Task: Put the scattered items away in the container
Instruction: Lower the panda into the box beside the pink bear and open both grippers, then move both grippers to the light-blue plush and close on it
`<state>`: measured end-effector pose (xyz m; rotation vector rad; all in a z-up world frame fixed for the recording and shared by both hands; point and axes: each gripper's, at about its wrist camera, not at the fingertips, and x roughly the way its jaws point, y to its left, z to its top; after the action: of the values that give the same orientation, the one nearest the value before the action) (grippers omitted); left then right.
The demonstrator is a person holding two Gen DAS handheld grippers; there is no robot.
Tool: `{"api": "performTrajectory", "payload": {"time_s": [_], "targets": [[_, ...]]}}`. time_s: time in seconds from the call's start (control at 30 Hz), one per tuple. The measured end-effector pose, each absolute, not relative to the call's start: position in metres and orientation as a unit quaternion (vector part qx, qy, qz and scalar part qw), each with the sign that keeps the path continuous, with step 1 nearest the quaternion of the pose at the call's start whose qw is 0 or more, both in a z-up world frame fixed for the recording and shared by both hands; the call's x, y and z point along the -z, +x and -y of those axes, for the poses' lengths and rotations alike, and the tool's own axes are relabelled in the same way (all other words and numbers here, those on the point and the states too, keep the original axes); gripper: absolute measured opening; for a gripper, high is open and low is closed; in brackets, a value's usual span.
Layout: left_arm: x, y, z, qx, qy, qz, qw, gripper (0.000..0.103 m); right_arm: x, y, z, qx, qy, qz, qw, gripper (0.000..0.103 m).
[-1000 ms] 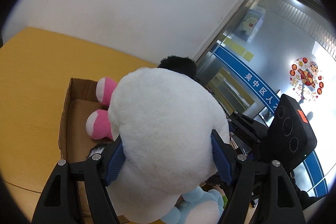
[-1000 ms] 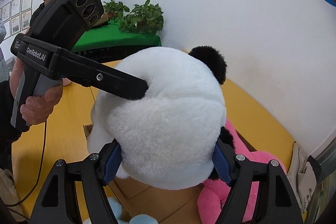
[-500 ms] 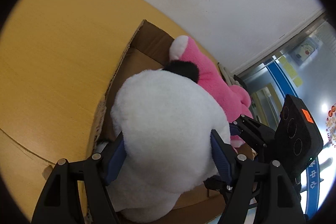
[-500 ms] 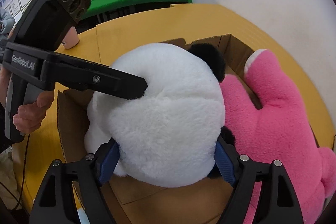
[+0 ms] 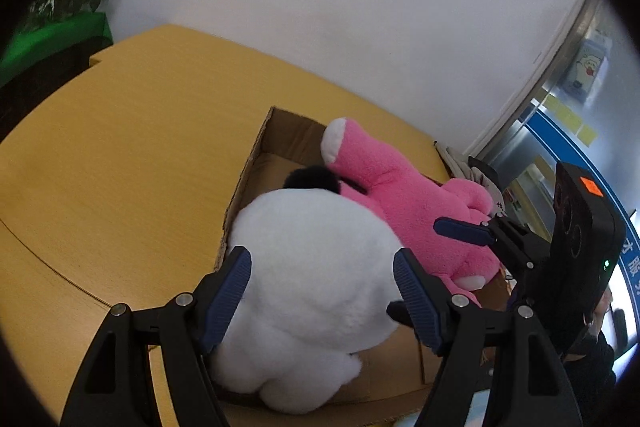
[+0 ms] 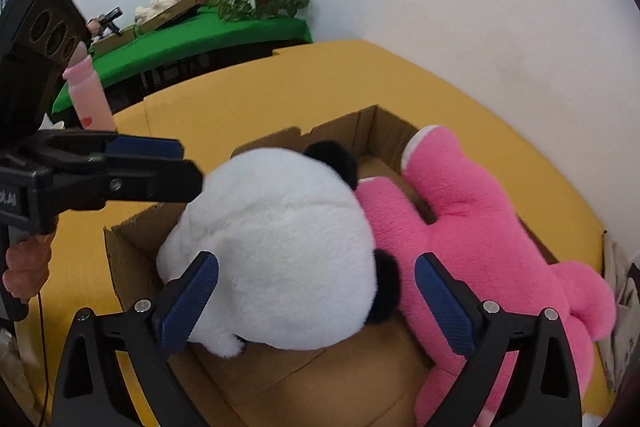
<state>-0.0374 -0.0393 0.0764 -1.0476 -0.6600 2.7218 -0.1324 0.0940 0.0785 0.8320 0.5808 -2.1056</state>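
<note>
The white panda plush [image 6: 276,251] sits inside the cardboard box [image 6: 132,247], pressed against the pink plush [image 6: 480,227] that lies along the far side from the left gripper's point of view. Both pairs of fingers stand spread. The left gripper [image 5: 322,291] has its blue pads [image 5: 226,299] on either side of the panda's rump, at or just off the fur. The right gripper [image 6: 316,301] straddles the panda's head end, with daylight visible between its pads [image 6: 188,303] and the plush, one black ear [image 6: 386,287] sitting between them.

The step in hand looks like the release and withdrawal. To do it well, both pairs of fingers should back straight out along their own axes, spread wide, so the ribbed pads do not drag the fur and tip the panda over the box wall beside the left fingers. The right fingers have the pink plush just beyond their outer pad, so a sideways pull risks snagging it; lifting up and back is safer. The panda bulges above the rim, so a gentle downward press before leaving may seat it better. Items outside the box on the yellow surface [image 5: 120,167] are not clearly visible here.
</note>
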Motion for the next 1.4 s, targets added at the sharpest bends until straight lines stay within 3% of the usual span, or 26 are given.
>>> {"api": "performTrajectory", "payload": {"time_s": [0.27, 0.57, 1.4], "targets": [[-0.147, 0.034, -0.021, -0.952, -0.278, 0.109, 0.073, 0.08, -0.16, -0.062, -0.166, 0.908, 0.278, -0.16, 0.27, 0.102], [-0.131, 0.068, -0.07, -0.945, -0.29, 0.095, 0.116, 0.08, -0.15, 0.024, -0.233, 0.934, 0.288, -0.129, 0.167, 0.103], [-0.096, 0.089, -0.093, -0.902, -0.365, 0.131, 0.187, 0.08, -0.115, 0.063, -0.251, 0.921, 0.324, -0.118, 0.183, 0.103]]}}
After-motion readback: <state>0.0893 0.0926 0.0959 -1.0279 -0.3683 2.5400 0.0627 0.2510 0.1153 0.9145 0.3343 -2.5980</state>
